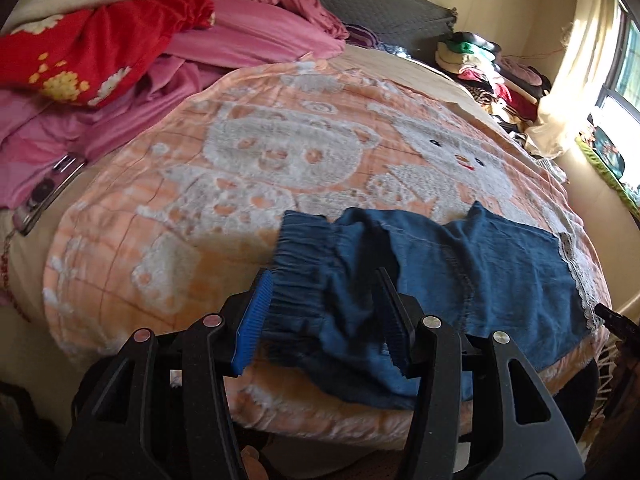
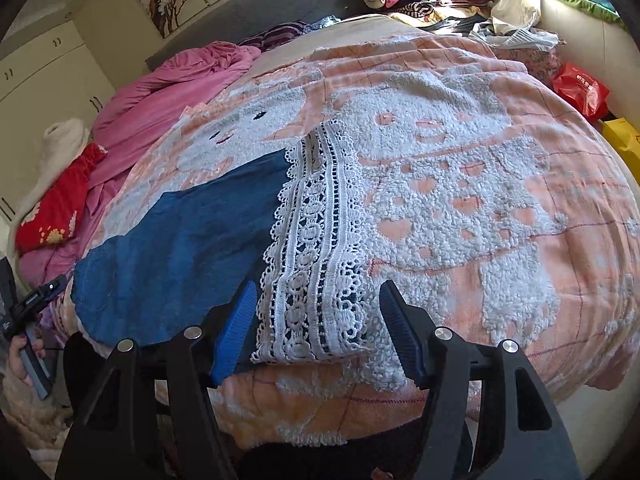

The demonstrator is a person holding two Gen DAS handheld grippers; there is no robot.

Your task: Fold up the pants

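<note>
Pants (image 1: 480, 272) lie flat along bed's near edge for folding; left gripper (image 1: 324, 320) jaws apart over waistband, right gripper (image 2: 320, 332) jaws apart over lace hem (image 2: 320, 240).

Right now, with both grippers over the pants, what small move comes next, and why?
Probably close the left gripper on the elastic waistband: it already lies between the open fingers, unpinched. The right gripper likewise straddles the lace hem, so both ends could then lift together.
</note>
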